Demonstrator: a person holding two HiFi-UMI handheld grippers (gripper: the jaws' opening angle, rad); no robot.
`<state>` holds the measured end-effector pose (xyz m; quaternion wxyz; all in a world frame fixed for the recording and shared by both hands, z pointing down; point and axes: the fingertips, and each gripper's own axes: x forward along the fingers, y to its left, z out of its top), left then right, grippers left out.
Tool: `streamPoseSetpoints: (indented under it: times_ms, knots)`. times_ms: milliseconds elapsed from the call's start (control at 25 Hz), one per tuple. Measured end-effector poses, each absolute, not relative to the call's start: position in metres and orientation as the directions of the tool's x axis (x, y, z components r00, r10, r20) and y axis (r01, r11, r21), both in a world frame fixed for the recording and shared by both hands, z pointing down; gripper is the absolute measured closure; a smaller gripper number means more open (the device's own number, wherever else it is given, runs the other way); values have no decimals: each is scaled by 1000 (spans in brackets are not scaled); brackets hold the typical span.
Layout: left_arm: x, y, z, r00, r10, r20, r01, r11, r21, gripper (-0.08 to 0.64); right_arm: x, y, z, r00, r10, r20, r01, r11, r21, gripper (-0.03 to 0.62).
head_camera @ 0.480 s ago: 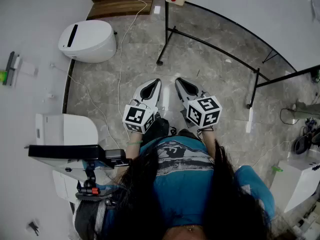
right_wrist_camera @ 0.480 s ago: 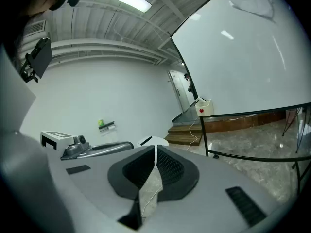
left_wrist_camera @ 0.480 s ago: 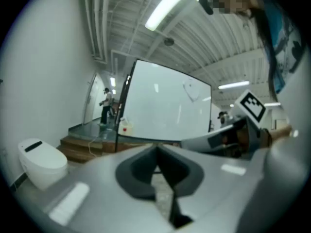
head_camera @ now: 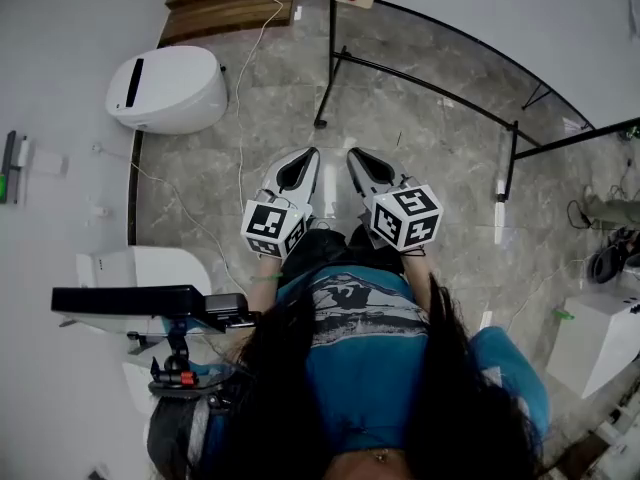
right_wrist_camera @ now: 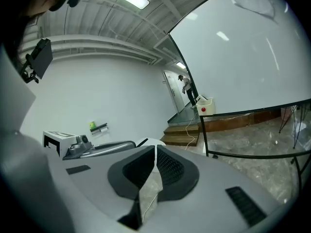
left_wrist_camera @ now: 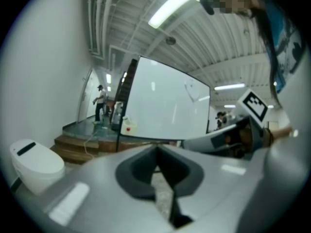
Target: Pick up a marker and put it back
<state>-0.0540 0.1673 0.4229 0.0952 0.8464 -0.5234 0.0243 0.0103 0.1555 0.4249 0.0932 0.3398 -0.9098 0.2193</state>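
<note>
Head view shows left tongs [head_camera: 308,160] and right tongs [head_camera: 358,160] both clenched, side by side above the floor [head_camera: 420,138].

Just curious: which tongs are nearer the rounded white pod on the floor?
The left tongs: the pod sits off to their side, the right tongs farther across.

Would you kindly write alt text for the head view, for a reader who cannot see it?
Seen from above, a person holds the left tool and right tool side by side, both shut and empty, over a grey stone floor. A whiteboard stand stands ahead; no marker is visible.
</note>
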Motion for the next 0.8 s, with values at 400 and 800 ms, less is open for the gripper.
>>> streamPoseSetpoints:
  times_ms: [400, 800]
  knots:
    - [-64, 141, 431, 494, -857, 145, -867, -471, 163, 557, -4, 132, 428, -742, -588, 321, -670, 659, -341, 571]
    - [-83, 79, 433, 477, -864, 159, -877, -457, 151, 557, -24, 67, 428, -760, -574, 305, -650, 679, -341, 571]
